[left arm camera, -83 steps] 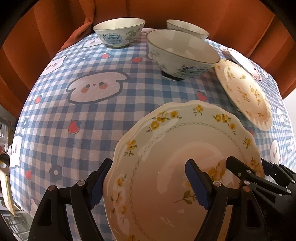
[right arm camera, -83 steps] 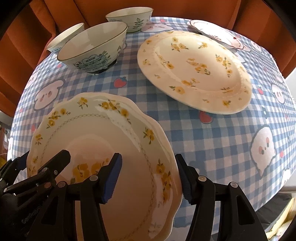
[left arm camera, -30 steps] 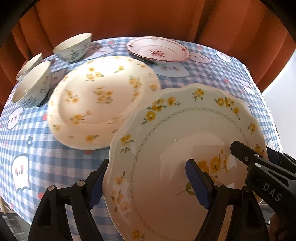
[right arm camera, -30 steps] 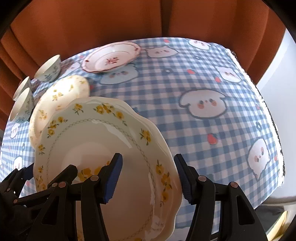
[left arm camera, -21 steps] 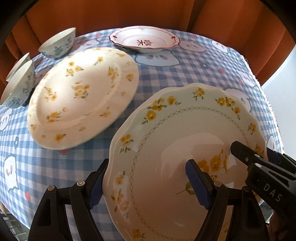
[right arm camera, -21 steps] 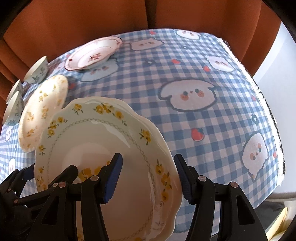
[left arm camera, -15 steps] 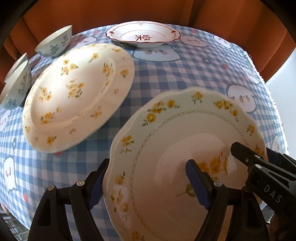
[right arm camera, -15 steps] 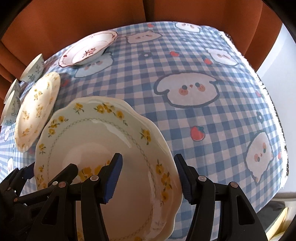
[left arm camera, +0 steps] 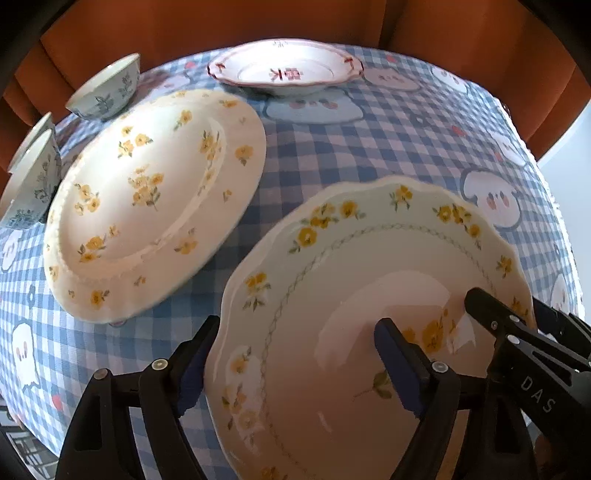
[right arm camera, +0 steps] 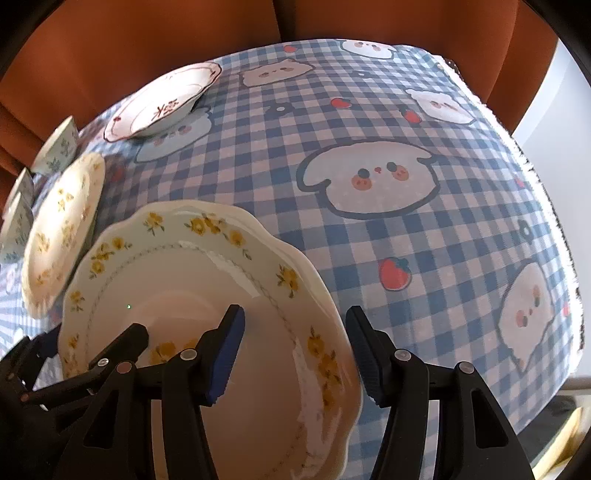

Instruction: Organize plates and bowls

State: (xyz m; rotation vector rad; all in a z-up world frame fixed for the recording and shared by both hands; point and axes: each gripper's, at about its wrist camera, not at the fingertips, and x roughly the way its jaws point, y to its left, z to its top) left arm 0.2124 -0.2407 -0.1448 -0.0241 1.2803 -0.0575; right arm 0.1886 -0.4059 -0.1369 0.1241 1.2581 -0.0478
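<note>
A blue gingham cloth with cartoon animals covers the counter (right arm camera: 424,122), backed by rust-orange curtains (left arm camera: 184,29). The scalloped plate (left arm camera: 369,295) sits at six o'clock; the left gripper (left arm camera: 291,362) is opening around its rim, and the right gripper (right arm camera: 295,347) straddles the opposite rim, grip unclear.

scalloped yellow-flower plate (left arm camera: 362,295) tilted, seemingly just above tablecloth, beside round floral plate (left arm camera: 147,206).

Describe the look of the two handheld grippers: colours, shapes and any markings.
Both are black plastic. The left gripper and the right gripper each have two angular fingers studded with silver rivets and tipped with ribbed dark-blue pads. White letters "DAS" show on the right gripper's body in the left wrist view. No cables or sleeves are visible.
</note>
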